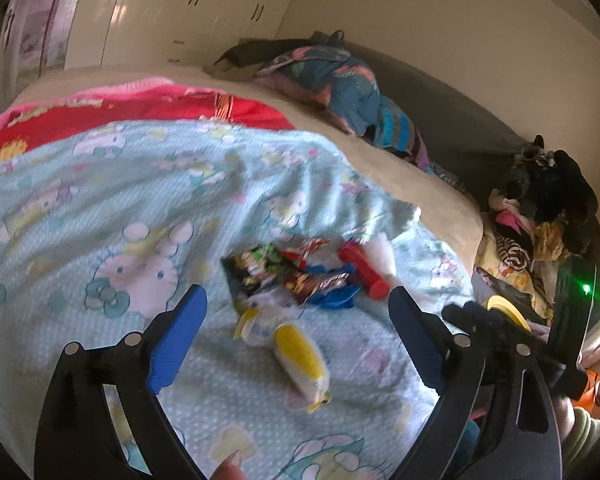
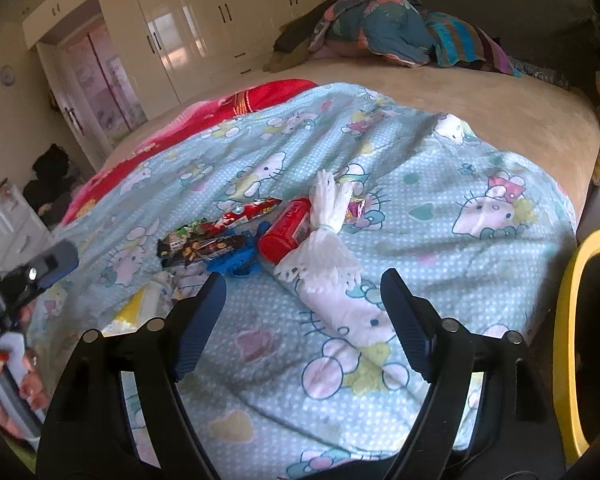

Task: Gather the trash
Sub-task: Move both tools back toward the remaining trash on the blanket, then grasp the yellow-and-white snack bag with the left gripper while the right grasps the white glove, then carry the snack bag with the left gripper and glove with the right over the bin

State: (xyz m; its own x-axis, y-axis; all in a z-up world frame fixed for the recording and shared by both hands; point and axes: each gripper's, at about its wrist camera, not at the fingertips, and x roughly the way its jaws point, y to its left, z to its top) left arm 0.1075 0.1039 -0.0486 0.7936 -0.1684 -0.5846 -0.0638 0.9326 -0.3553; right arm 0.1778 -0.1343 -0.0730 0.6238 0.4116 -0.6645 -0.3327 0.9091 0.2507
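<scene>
Left gripper (image 1: 298,300) spread wide, empty, over the yellow packet (image 1: 296,354) on the blue sheet (image 1: 100,184). Right gripper (image 2: 304,288) likewise well open, holding nothing, above a tied white bag (image 2: 324,264). Trash heaped together mid-sheet: red can (image 2: 286,230) touching the bag at its 10 o'clock, dark wrappers (image 2: 204,250) and blue scrap (image 2: 240,262) at the can's 8 o'clock. Yellow bin rim (image 2: 564,320) at 3 o'clock.
</scene>
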